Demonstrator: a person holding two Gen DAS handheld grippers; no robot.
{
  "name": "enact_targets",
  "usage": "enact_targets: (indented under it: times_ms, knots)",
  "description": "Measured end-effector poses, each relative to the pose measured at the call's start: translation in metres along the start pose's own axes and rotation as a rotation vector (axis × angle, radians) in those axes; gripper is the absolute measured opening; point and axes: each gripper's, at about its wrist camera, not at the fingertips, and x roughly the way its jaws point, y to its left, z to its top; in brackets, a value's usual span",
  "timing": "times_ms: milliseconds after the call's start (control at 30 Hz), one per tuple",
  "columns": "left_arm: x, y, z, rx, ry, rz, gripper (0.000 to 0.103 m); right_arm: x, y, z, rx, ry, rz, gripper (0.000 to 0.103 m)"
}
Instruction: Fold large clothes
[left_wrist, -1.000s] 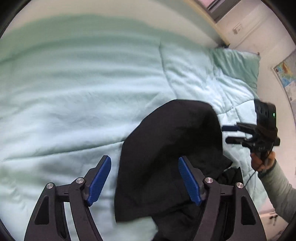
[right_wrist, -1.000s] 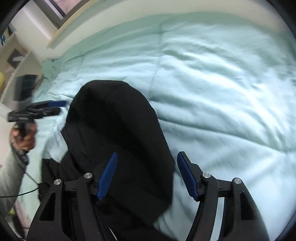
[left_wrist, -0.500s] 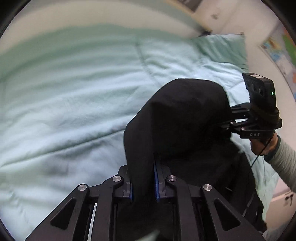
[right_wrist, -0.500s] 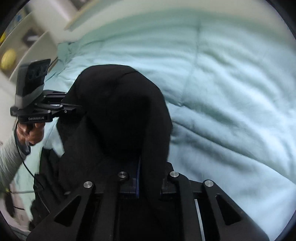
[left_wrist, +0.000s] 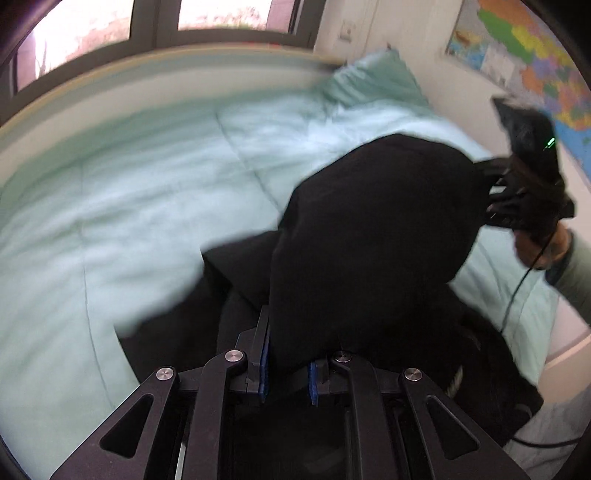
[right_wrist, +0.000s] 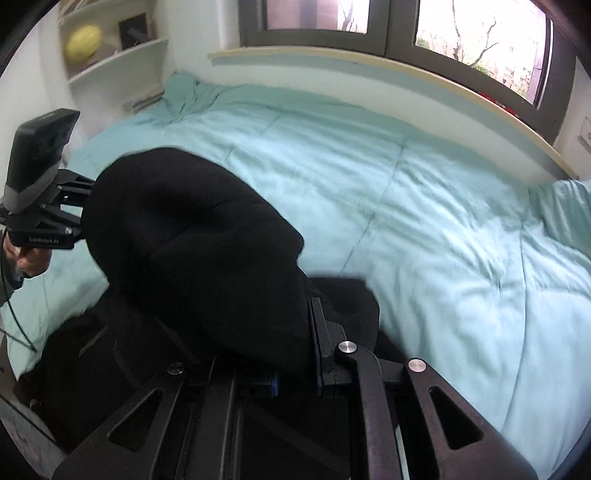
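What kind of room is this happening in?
Most likely a bedroom: a bed with a light green quilt and pillow sits under a window, with a map on the wall and a shelf.

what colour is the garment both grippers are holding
Plain black garment, no visible pattern; it shows best in the right wrist view against the mint-green duvet.

A bed's mint quilt (right_wrist: 424, 206) (rumpled) bears a black garment (right_wrist: 92, 354).
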Motion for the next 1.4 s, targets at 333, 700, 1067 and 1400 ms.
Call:
enact_targets:
  times_ms: [333, 700, 1067, 1400]
  knots:
    - [0.039, -0.015, -0.095, -0.319, 0.106, -0.035, 0.019, 0.041, 0.019, -0.089, 0.174, 0.243, 0.038, 0.025]
    - [-0.064, -0.002, -0.028, -0.318, -0.119, -0.097, 0.047, -0.039, -0.016, -0.001, 0.259, -0.002, 0.106, 0.061]
    - [0.058, -0.015, -0.011, -0.396, 0.155, -0.283, 0.049, 0.109, 0.004, -0.006, 0.473, 0.27, 0.228, 0.063]
    - [0.101, -0.031, -0.063, -0.411, 0.264, -0.202, 0.048, 0.143, 0.037, -0.053, 0.401, 0.349, 0.134, 0.065]
